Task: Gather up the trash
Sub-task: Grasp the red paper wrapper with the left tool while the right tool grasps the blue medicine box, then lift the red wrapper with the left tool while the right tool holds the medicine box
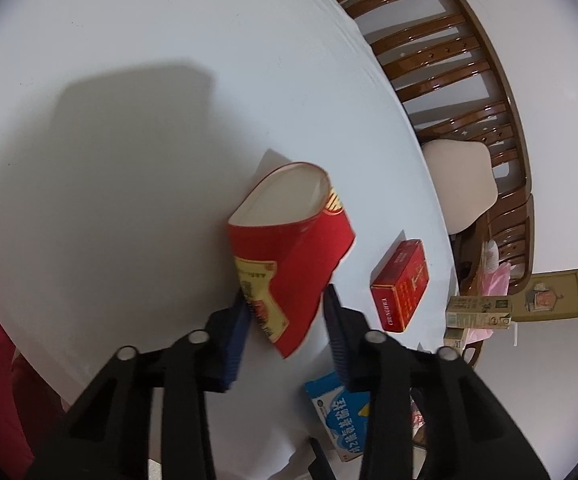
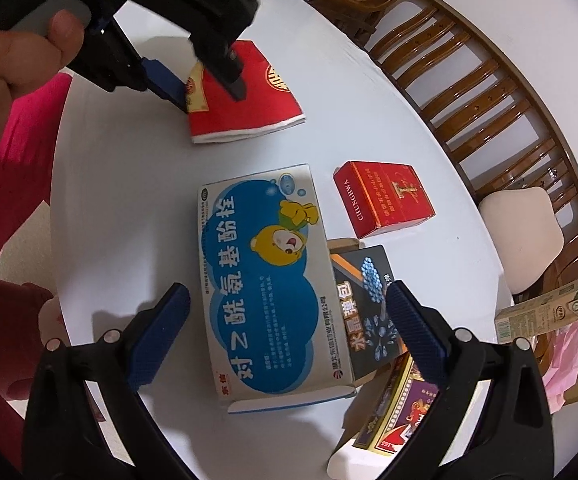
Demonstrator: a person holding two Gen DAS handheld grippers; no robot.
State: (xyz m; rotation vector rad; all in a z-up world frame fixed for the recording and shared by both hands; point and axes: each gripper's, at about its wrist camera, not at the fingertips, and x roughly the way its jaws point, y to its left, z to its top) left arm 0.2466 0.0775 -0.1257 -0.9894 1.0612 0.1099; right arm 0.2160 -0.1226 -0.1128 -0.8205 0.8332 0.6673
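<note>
While my left gripper points down at the white table, its blue pads sit on either side of the flattened red paper cup, at the cup's base end. The left pad touches the cup's yellow-printed side; the right pad is right at its red edge, though I cannot tell for sure that it presses. So I call this a grasp on the cup, with that one doubt. The cup lies on its side, crushed nearly flat, its white-lined mouth pointing away from me.

From my right wrist view I see my left hand around the handle of that gripper, and the same red cup under its fingers.

My right gripper is released, its pads spread wide. It hangs over a blue and white medicine box printed with a cartoon bear. The box lies flat on the table between the pads, and neither pad touches it.

A dark box with blue crystals printed on it lies just beside the medicine box. A red cigarette pack lies near them, apart from both. A purple and gold box lies close under my right pad. Wooden chairs stand around the far side of the table. A beige drink carton shows beyond the table's edge, beside something pink.
</note>
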